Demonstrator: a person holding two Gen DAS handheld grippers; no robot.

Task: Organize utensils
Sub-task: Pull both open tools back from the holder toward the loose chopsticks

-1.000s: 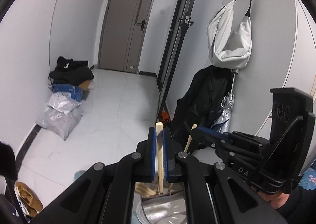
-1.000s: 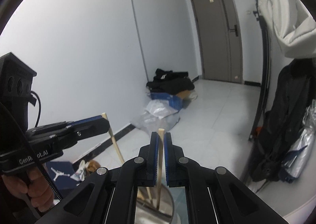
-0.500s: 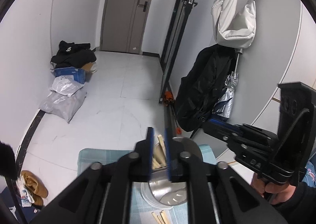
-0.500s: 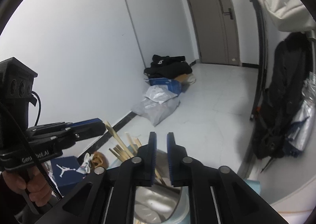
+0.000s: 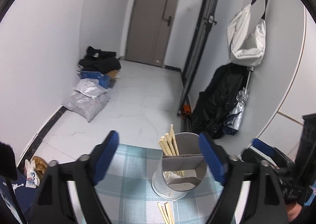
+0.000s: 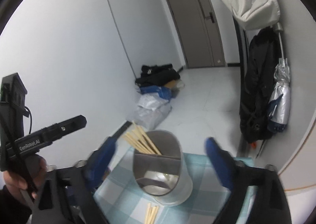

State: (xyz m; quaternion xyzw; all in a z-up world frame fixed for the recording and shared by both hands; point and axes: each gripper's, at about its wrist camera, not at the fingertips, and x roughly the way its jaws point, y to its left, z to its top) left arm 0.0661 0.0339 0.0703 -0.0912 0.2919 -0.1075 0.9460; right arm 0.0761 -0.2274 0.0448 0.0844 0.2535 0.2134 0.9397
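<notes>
Both tongs are standing wide apart with nothing between their blue pads; their jaws have just been opening. The left tongs (image 5: pixel 158 156) are framing the grey metal cylindrical utensil holder (image 5: pixel 178 166), its right pad just beside the holder's rim, its left pad well clear over the blue-and-white checked cloth on the tabletop (image 5: pixel 128 166). The right tongs (image 6: pixel 160 156) are flanking the same holder (image 6: pixel 162 166) with open room on either side. Pale wooden chopsticks (image 5: pixel 169 144) are leaning in the holder's far compartment, and a few loose wooden chopsticks (image 5: pixel 165 212) are lying on the cloth just before its base. The cloth's far edge is ending near the holder, with white tiled floor (image 5: pixel 138 105) beyond. A second ago each pair of tongs was clamping one upright chopstick; now both sticks are released.
</notes>
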